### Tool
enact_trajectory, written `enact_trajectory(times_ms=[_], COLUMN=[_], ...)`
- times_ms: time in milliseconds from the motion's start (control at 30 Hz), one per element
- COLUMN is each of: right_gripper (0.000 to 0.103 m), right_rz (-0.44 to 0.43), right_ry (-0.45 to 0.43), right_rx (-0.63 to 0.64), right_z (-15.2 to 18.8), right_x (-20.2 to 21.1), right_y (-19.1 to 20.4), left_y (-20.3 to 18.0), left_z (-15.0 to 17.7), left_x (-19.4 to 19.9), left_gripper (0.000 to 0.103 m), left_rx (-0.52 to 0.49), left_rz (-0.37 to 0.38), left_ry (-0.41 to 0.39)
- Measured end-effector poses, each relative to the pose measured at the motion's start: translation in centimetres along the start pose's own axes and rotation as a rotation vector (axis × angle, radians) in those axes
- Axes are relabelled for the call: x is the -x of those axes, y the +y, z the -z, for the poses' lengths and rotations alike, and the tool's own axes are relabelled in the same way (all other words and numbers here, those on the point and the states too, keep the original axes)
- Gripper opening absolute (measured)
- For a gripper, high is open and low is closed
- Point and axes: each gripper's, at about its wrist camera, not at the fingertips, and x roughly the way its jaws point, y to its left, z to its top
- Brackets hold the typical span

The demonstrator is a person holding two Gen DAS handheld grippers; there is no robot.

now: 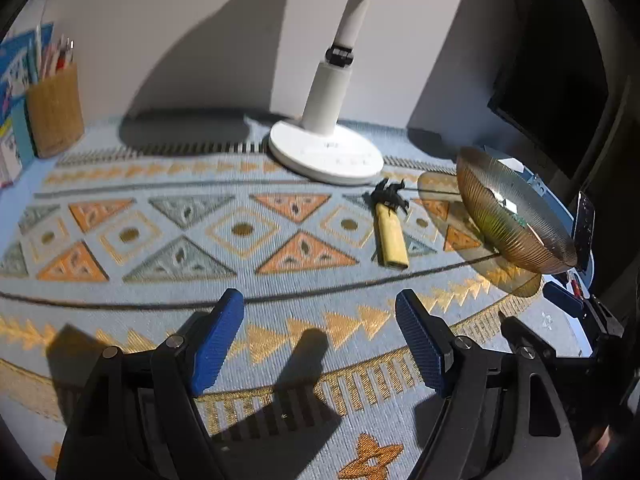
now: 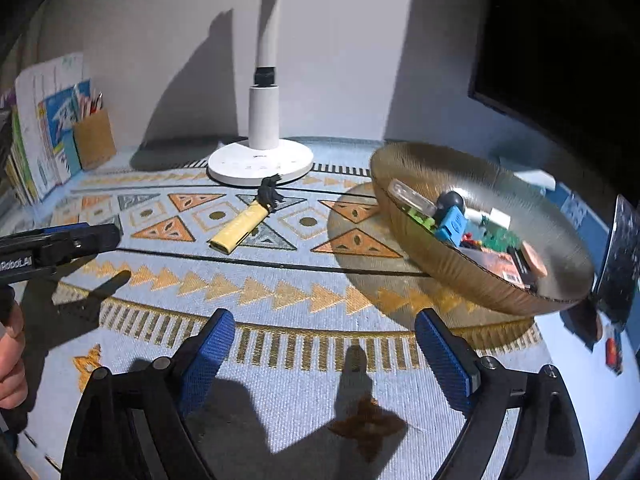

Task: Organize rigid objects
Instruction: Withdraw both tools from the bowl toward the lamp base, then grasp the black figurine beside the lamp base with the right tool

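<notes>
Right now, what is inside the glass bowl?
The bowl holds a pile of small items: a blue block, a dark ball, a clear flat piece, green and orange parts. What lies under the pile is covered.

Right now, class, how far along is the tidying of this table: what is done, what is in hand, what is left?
Done: several small things already lie in the ribbed bowl. In hand: nothing; the left tongs and the right tongs are both open and empty above the patterned cloth. Left: the yellow stick with a black end lies loose near the lamp base.
</notes>
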Motion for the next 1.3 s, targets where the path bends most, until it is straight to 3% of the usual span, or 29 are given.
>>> enact_trajectory(times_ms=[133,467,933,1033,1167,1300], right_gripper=[0.098,0.098,0.098,0.098,0.098,0.098], right_rz=[0.016,-0.063,-0.045,-0.07,-0.15,-0.183], right_ry=[0.003,0.038,0.089,0.105,0.139,0.126], right_rx=[0.014,-0.072,-0.073,-0.069,-0.074,-0.065], right_z=[0.1,-0.1,-0.1,-0.2,-1.0,-4.1], right_x=[0.0,-0.8,-1.6,-1.9,-2.3,-2.6], right_y=[-0.2,-1.9,-1.6,-1.6,-1.7,-1.1], left_y=[-0.7,-0.1,-1.2,-1.3,-1.2,-3.5], left_z=[0.3,0.1,0.7,0.6,-1.2,-4.6], left_x=[0.5,0.8,0.3,0.2,0.3,-0.1], left_gripper=[0.077,0.077,0.077,0.077,0.077,0.077], left_rx=[-0.065,-0.044,-0.11,-0.112,-0.077,-0.195], left_rz=[-0.074,-0.067,-0.104,-0.096,0.005,0.018], left_ry=[-0.038,-0.055,-0.031,-0.026,0.014,0.008])
